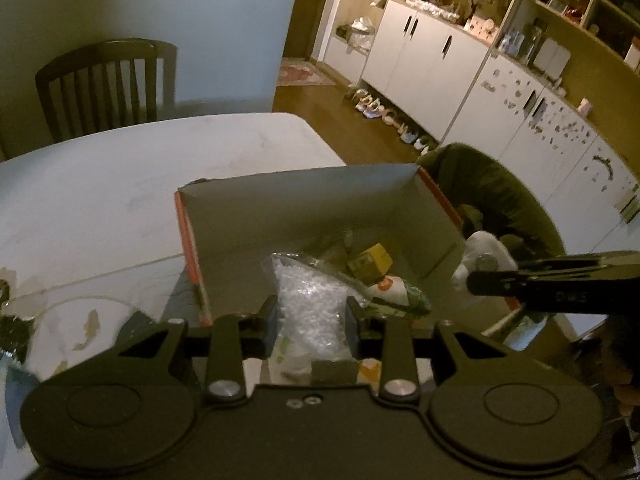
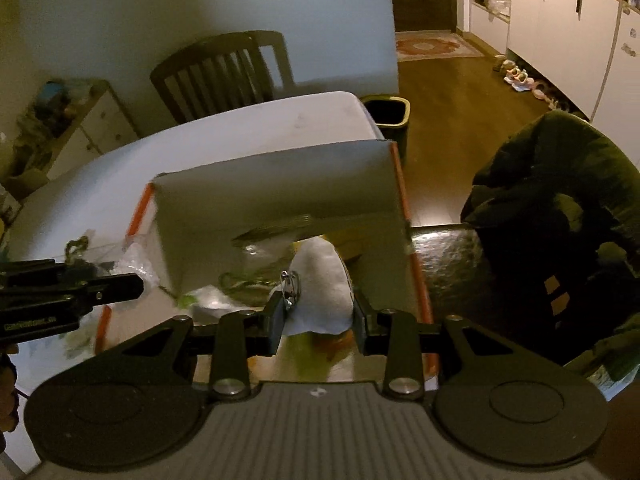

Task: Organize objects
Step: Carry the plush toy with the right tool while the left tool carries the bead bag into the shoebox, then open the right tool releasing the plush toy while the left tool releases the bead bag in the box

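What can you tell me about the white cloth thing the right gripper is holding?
The white cloth looks soft and bunched into a rounded, cone-like lump, pointing away from the camera. A metal safety pin is fastened on its left side. The right gripper is shut on its near end, holding it over the open cardboard box with orange edges. From the left wrist view it shows at the box's right wall. Whether it touches the items below cannot be told.
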### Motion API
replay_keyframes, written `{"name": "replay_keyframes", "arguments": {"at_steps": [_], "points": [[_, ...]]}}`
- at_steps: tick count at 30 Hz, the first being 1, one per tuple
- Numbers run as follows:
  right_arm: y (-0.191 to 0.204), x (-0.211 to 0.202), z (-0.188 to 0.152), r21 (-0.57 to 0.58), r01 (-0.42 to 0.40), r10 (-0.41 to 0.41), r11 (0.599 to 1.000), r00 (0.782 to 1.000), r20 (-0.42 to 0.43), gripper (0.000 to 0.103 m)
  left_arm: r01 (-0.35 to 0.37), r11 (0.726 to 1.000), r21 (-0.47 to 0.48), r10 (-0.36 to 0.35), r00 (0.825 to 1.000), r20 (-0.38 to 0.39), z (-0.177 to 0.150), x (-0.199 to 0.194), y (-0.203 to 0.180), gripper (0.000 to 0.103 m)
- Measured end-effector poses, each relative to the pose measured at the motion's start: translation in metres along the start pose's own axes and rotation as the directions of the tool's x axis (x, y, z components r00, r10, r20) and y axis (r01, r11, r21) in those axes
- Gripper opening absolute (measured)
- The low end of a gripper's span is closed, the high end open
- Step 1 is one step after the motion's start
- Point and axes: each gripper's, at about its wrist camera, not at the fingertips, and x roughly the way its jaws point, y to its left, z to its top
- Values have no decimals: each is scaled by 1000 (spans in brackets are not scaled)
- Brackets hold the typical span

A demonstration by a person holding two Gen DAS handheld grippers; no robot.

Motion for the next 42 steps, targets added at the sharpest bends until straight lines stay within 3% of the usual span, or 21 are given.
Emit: {"name": "replay_keyframes", "arguments": {"at_steps": [16, 30, 38, 42], "points": [[-9, 63, 23, -115, 39, -47, 993, 996, -70, 33, -144, 986, 86, 153, 982, -110, 17, 77, -14, 32], [-3, 82, 22, -194, 28, -45, 981, 996, -82, 33, -188, 976, 109, 207, 958, -197, 14, 111, -6, 32], [-8, 79, 24, -191, 52, -66, 980, 996, -66, 37, -174, 980, 100, 193, 957, -217, 13, 109, -5, 42], [-9, 75, 22, -196, 57, -71, 979, 995, -63, 41, -146, 985, 96, 163, 966, -202, 12, 102, -9, 57]]}}
